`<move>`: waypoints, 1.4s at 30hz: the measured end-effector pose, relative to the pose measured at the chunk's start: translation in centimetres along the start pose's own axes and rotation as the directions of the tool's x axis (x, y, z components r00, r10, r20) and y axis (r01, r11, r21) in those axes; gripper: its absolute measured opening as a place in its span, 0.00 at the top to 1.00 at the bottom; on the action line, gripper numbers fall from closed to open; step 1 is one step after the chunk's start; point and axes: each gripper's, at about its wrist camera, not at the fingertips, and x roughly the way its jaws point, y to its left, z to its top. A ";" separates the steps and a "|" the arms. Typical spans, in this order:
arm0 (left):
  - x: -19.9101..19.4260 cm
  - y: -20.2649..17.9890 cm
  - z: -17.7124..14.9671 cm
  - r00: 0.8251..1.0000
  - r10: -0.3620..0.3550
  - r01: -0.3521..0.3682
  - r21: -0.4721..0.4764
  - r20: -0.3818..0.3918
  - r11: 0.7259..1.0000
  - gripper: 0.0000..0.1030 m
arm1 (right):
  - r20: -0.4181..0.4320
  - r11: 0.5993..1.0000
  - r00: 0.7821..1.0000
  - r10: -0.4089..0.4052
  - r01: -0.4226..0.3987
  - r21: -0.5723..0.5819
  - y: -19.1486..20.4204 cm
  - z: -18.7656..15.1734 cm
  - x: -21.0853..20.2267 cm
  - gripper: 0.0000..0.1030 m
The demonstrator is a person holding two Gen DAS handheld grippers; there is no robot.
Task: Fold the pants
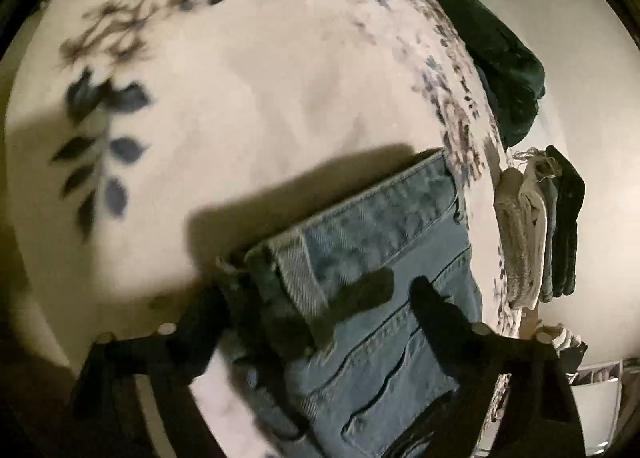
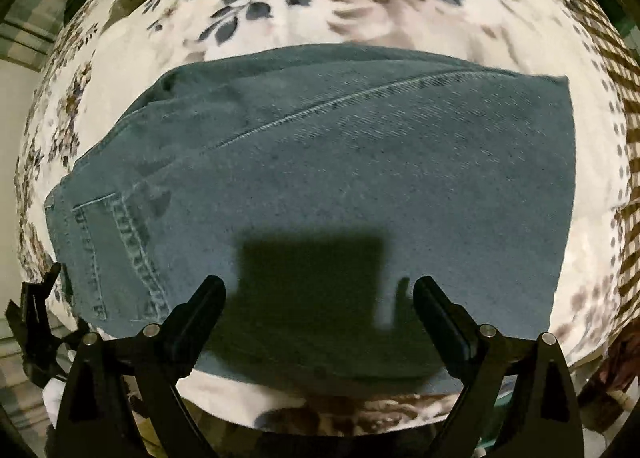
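Note:
Blue denim pants (image 2: 340,162) lie folded flat on a floral bedspread (image 2: 320,6), with a back pocket at the lower left. My right gripper (image 2: 320,294) is open and empty, hovering just above the near edge of the pants. In the left wrist view the pants' waistband end (image 1: 376,226) is close under my left gripper (image 1: 320,294). Its fingers are spread wide over the denim, the left one blurred beside a folded corner. I cannot see it pinching the cloth. The left gripper also shows at the far left of the right wrist view (image 2: 36,298).
The floral bedspread (image 1: 240,98) covers the bed. A dark green garment (image 1: 508,70) lies at the bed's edge. Folded clothes (image 1: 540,226) are stacked beyond the bed, near a pale wall.

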 end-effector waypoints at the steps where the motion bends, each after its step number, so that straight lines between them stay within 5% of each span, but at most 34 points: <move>1: 0.0 0.1 0.1 1.000 0.002 -0.002 -0.001 0.019 1.000 0.34 | 0.004 1.000 1.000 -0.005 0.005 0.001 0.3 0.1 0.1 0.06; 3: -0.2 0.9 0.0 0.999 0.008 -0.008 -0.010 0.039 1.000 0.71 | 0.009 1.000 1.000 -0.004 0.004 0.004 0.7 0.3 0.4 0.06; 6: -1.7 1.3 -0.6 0.996 -0.031 0.028 0.042 0.079 0.999 0.75 | 0.022 1.000 1.000 0.007 -0.007 -0.005 0.5 -0.1 0.5 0.06; 10: -5.1 -3.1 -1.9 0.988 -0.077 0.045 0.229 0.132 0.972 0.77 | 0.032 0.999 0.999 0.032 -0.032 -0.008 0.0 -1.0 0.5 0.06; 15: -10.5 -12.0 -5.7 0.967 -0.225 0.142 0.472 0.123 0.870 0.77 | 0.050 0.997 0.996 0.071 -0.072 0.015 -3.1 -2.4 -1.2 0.06; 22: -12.3 -22.2 -15.7 0.930 -0.356 0.324 0.670 -0.094 0.668 0.77 | 0.124 0.992 0.988 0.093 -0.102 0.074 -10.0 -3.4 -6.0 0.06; 27: -8.0 -25.1 -23.9 0.910 -0.322 0.407 0.704 -0.260 0.582 0.77 | 0.170 0.987 0.983 0.066 -0.090 0.136 -16.3 -3.9 -8.6 0.06; 29: -5.4 -25.1 -26.5 0.897 -0.293 0.441 0.688 -0.329 0.576 0.78 | 0.179 0.983 0.983 0.049 -0.080 0.165 -18.5 -4.0 -9.2 0.06; 35: 2.2 -24.3 -33.6 0.899 -0.082 0.403 0.740 -0.430 0.539 0.77 | 0.182 0.972 0.983 0.035 -0.076 0.222 -23.8 -4.4 -9.7 0.06; 37: 3.6 -24.7 -34.7 0.903 0.018 0.355 0.767 -0.430 0.534 0.71 | 0.178 0.971 0.982 0.063 -0.102 0.215 -24.3 -4.4 -9.5 0.06; 38: 3.7 -24.9 -34.9 0.890 0.032 0.367 0.757 -0.455 0.540 0.61 | 0.177 0.970 0.980 0.090 -0.127 0.209 -24.5 -4.4 -9.5 0.06; 39: 3.9 -25.1 -35.0 0.859 0.029 0.408 0.717 -0.512 0.565 0.56 | 0.177 0.967 0.977 0.119 -0.154 0.204 -24.5 -4.4 -9.3 0.06; 40: 3.7 -25.2 -35.1 0.849 0.032 0.416 0.706 -0.527 0.573 0.39 | 0.179 0.963 0.973 0.149 -0.184 0.199 -24.4 -4.3 -9.1 0.06; 42: 2.8 -25.4 -35.4 0.863 0.071 0.380 0.736 -0.499 0.560 0.09 | 0.184 0.951 0.958 0.218 -0.251 0.181 -23.8 -3.8 -8.7 0.06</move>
